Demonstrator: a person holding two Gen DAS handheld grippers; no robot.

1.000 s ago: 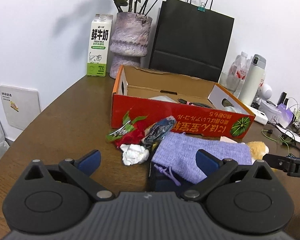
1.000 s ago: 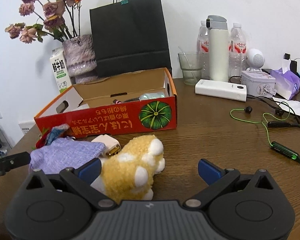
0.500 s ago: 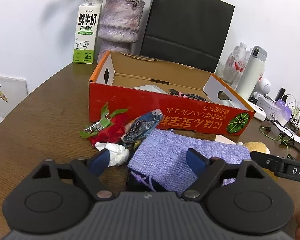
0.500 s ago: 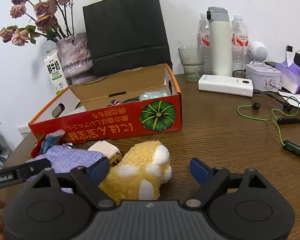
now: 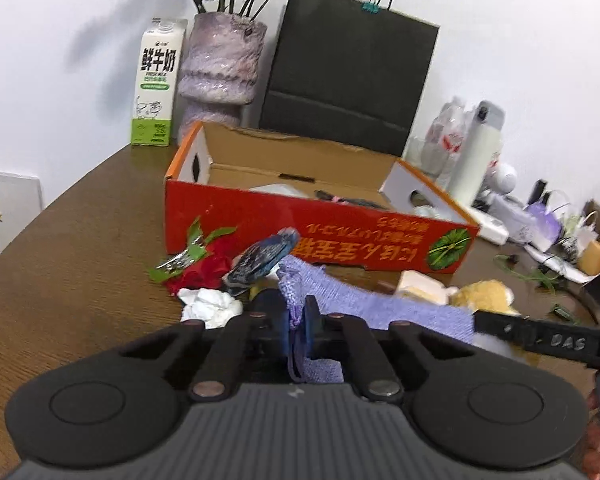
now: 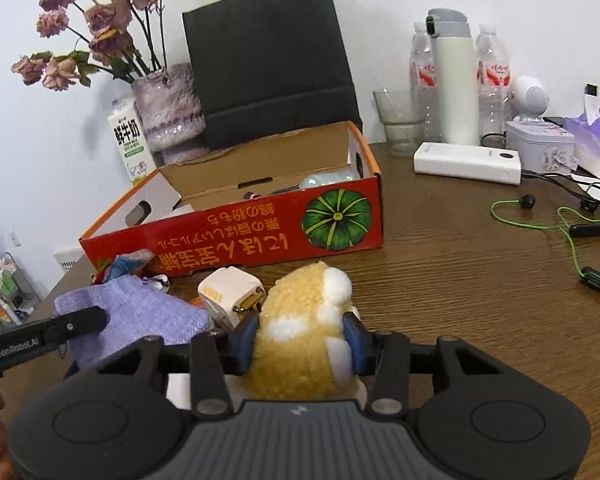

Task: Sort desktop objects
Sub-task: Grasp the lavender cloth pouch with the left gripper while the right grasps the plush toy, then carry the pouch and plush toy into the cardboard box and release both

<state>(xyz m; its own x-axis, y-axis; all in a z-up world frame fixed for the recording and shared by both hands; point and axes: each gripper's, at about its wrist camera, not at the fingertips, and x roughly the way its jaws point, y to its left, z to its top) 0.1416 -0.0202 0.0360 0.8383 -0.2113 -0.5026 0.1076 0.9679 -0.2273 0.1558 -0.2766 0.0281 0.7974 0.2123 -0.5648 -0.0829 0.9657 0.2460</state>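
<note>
a black paper bag [image 6: 270, 60] with a green clip on its handles stands upright against the white wall. beside it, a mottled purple vase [image 6: 168, 110] holds dried roses [image 6: 96, 32], and a milk carton [image 5: 158, 84] stands just past the vase. further along the wall are a white flask [image 6: 456, 80] between two water bottles [image 6: 492, 80], an empty glass [image 6: 400, 120] and a small round white speaker [image 6: 530, 98]. a white power bank [image 6: 468, 162] lies flat in front of the flask, near a pale tin [image 6: 540, 146]. green-corded earphones [image 6: 556, 224] trail loosely across the brown wooden table [image 6: 480, 280].
</note>
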